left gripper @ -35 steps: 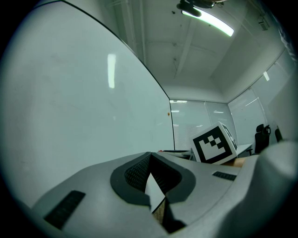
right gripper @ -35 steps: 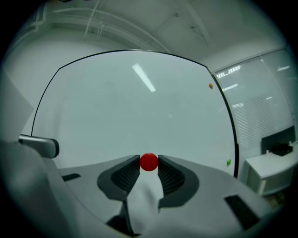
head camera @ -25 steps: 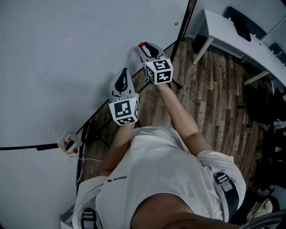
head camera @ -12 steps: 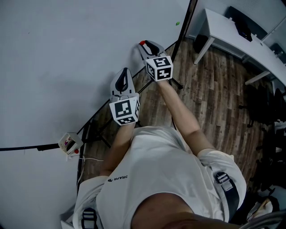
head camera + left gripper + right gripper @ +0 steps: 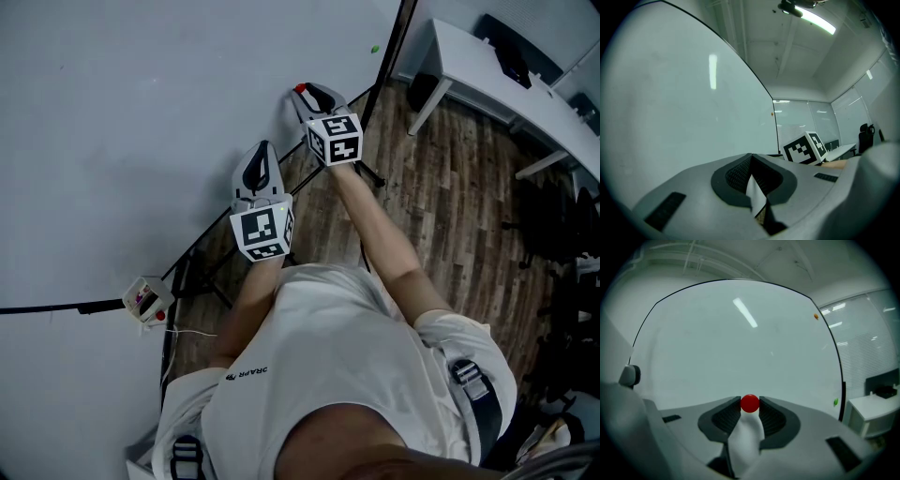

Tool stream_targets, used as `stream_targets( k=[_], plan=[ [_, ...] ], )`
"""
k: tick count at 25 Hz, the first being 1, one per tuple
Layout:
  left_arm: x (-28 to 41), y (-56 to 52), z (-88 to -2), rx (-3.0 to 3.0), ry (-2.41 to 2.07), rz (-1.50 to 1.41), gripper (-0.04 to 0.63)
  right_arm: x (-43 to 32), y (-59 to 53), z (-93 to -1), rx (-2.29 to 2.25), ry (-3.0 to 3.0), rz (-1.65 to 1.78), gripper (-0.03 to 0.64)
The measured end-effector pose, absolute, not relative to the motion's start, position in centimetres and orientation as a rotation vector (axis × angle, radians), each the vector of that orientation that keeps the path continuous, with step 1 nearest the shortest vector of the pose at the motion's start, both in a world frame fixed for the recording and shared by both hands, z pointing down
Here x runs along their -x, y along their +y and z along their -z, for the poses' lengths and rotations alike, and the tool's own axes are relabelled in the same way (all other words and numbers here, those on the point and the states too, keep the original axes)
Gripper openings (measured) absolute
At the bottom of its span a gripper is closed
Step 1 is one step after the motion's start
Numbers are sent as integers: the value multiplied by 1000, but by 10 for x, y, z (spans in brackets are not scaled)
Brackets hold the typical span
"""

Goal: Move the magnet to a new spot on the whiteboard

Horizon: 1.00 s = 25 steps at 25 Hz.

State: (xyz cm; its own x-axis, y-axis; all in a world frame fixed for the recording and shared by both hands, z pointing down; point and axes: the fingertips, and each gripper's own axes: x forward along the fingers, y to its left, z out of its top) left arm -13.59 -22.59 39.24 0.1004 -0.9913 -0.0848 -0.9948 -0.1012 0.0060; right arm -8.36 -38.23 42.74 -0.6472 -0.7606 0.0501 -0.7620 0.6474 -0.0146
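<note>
A small round red magnet point(image 5: 750, 403) sits pinched between the two dark pads of my right gripper point(image 5: 750, 407), right in front of the whiteboard point(image 5: 740, 348). In the head view that right gripper point(image 5: 302, 95) points at the lower right part of the whiteboard point(image 5: 141, 122), with the red magnet point(image 5: 299, 89) at its tip. I cannot tell whether the magnet touches the board. My left gripper point(image 5: 260, 153) hovers lower and to the left, close to the board. In its own view, the left gripper point(image 5: 751, 158) has its jaws together and holds nothing.
A green magnet point(image 5: 374, 49) and an orange magnet point(image 5: 816, 316) stick near the board's right edge. The board's black stand legs point(image 5: 370, 178) spread over the wooden floor point(image 5: 450, 187). A white desk point(image 5: 506, 84) stands at the right, and a small white box point(image 5: 145, 300) hangs by the board's lower frame.
The right gripper with the red magnet has edged slightly upward in the head view, along the board. The left gripper has stayed where it was.
</note>
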Motion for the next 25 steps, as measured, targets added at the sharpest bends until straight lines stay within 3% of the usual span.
stream_targets(
  k=[25],
  plan=[
    [138, -220, -394, 2271, 2088, -90, 2, 98, -400, -429, -1248, -2827, -33, 129]
  ],
)
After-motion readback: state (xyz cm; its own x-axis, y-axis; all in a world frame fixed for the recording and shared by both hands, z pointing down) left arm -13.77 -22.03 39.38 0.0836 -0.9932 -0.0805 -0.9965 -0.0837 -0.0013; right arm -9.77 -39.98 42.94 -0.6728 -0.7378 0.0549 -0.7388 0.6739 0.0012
